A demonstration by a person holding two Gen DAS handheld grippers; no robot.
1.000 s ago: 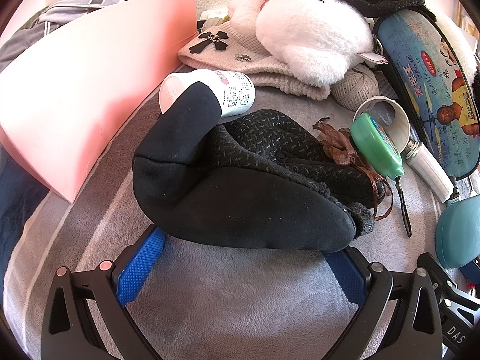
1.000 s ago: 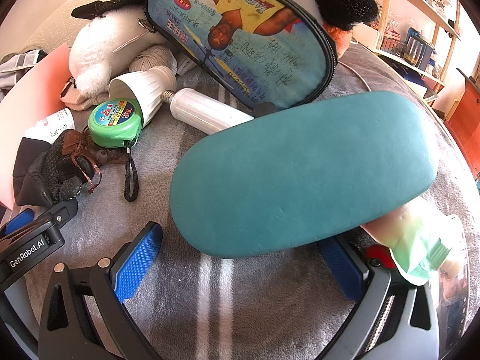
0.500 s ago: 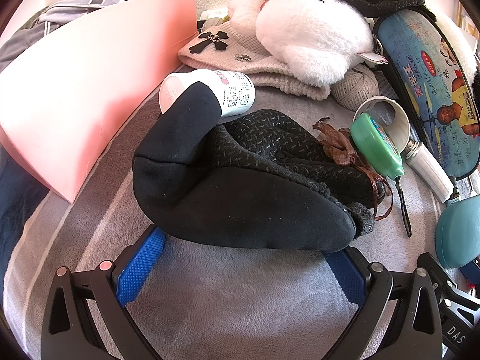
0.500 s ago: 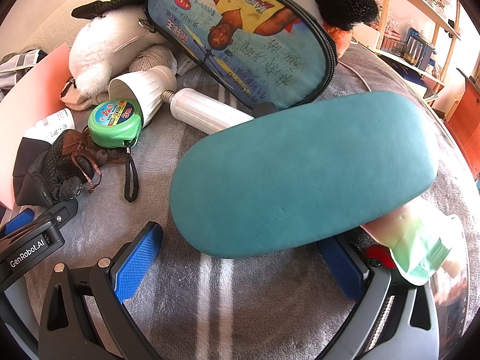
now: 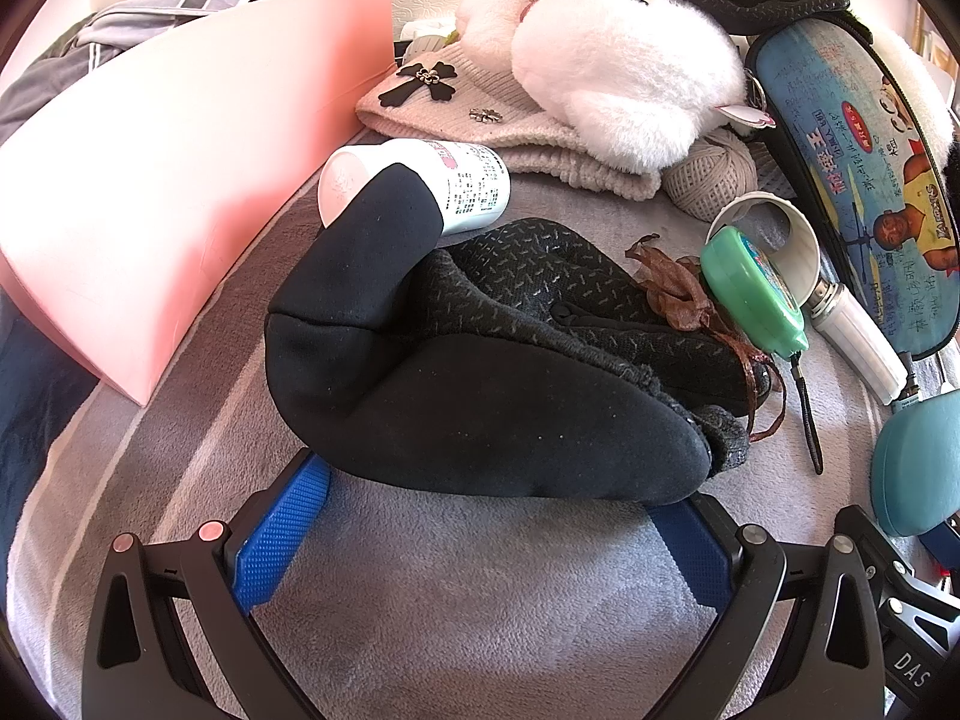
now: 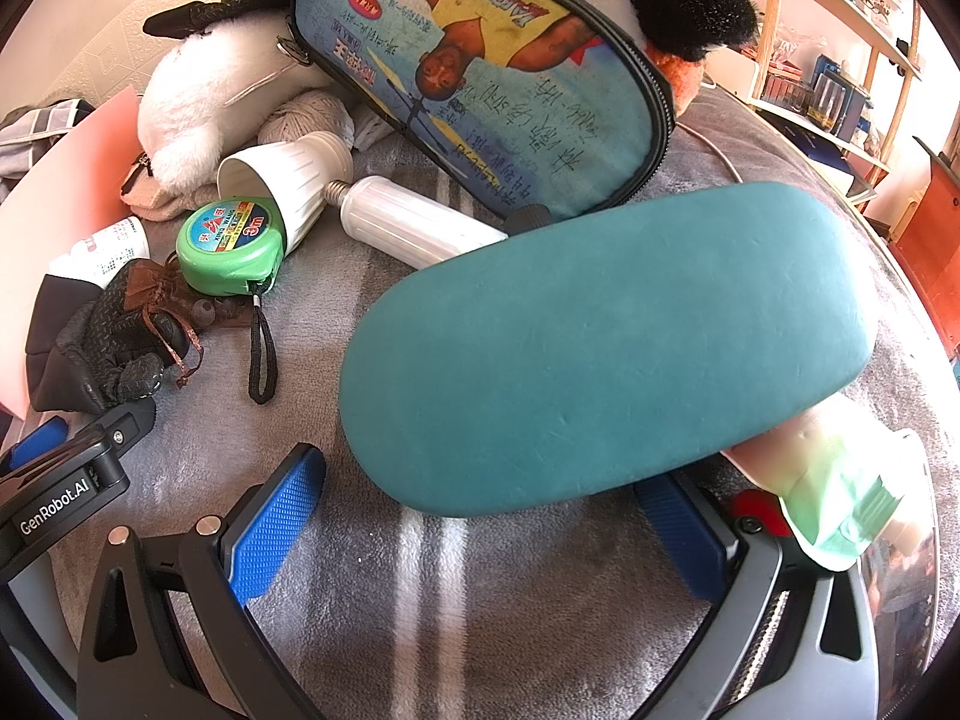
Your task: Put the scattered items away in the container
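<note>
Showing both claws spread wide, nothing grasped.

Left wrist view, near to far: left gripper (image 5: 492,534) released, blue pads (image 5: 282,531) flanking the near end of a black glove (image 5: 480,372). Glove at 12 o'clock from the claw, resting on the grey blanket (image 5: 480,600), long axis running from 4 o'clock toward 10 o'clock, cuff end raised at upper left. Contact between pads and glove not resolvable. Beyond the glove: white bottle (image 5: 432,186) at 11 o'clock; pink container (image 5: 168,168) at 10 o'clock, well apart from the claw; green tape measure (image 5: 753,294) at 2 o'clock.

Right wrist view, near to far: right gripper (image 6: 480,540) likewise released, teal glasses case (image 6: 606,342) just ahead at 12 to 1 o'clock, long axis from 8 o'clock toward 2 o'clock, crossing the gap between the jaws. White lamp bulb (image 6: 414,225) beyond at 11 o'clock; printed pouch (image 6: 480,72) farthest.

Judged nearer to the container: left claw, hence glove the likelier first transfer, closing across its short axis.
</note>
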